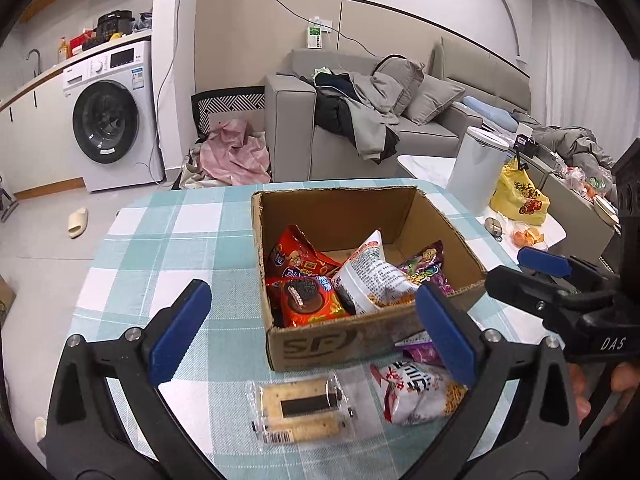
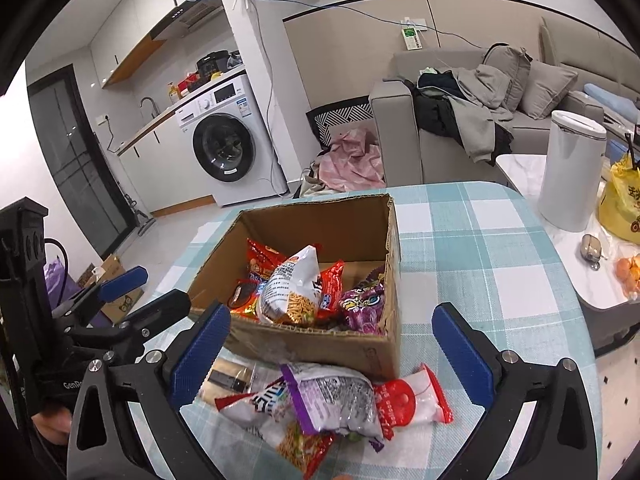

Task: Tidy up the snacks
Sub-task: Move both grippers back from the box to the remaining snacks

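Both claws are wide open and hold nothing. The left claw (image 1: 312, 328) and the right claw (image 2: 332, 340) hang over the table (image 1: 168, 240). Some snacks (image 1: 344, 276) lie in the box (image 1: 320, 346). More snacks (image 2: 332, 404) lie on the table just in front of it.

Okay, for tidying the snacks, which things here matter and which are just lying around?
Part of the job:
- brown cardboard box holding packets
- clear-wrapped cracker sandwich pack on the checked tablecloth
- white and red noodle-snack bag
- purple-edged silver packet
- red and white round-print packet

Just lying about:
- white cylindrical bin
- yellow plastic bag
- peeled orange pieces
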Demonstrator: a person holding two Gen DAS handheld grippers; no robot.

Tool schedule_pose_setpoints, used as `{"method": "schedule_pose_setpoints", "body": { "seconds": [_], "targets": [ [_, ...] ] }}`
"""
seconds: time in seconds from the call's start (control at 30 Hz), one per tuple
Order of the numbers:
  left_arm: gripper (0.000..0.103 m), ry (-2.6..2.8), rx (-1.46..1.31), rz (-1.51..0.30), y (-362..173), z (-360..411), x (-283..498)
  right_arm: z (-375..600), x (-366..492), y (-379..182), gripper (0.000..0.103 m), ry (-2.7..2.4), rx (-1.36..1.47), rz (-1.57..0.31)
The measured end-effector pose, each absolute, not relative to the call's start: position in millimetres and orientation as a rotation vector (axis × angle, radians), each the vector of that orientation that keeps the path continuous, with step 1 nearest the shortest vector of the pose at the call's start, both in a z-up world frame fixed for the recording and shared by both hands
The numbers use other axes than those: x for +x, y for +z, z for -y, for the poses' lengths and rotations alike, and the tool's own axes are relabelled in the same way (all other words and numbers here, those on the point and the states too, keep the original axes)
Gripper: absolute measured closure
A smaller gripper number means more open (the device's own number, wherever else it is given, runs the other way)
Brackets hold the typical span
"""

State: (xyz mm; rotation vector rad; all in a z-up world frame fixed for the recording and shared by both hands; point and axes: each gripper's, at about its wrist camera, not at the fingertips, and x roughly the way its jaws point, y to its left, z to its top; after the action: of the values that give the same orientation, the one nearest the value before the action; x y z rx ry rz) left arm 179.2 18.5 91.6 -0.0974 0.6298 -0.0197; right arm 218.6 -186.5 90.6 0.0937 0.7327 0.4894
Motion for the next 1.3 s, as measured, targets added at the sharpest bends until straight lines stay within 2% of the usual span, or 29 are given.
{"method": "schedule_pose_setpoints", "body": {
  "seconds": [0.63, 1.3],
  "targets": [
    [0.001, 0.039, -0.089, -0.635, 84.8, -22.5, 132.6, 226.4, 188.8, 91.7, 0.000, 0.474, 0.017, -0.734],
    [0.001, 0.073, -0.091, -0.702, 23.1, -45.9, 138.3, 247.0, 196.2, 42.7, 0.000, 0.408, -0.031, -0.803]
  ]
}}
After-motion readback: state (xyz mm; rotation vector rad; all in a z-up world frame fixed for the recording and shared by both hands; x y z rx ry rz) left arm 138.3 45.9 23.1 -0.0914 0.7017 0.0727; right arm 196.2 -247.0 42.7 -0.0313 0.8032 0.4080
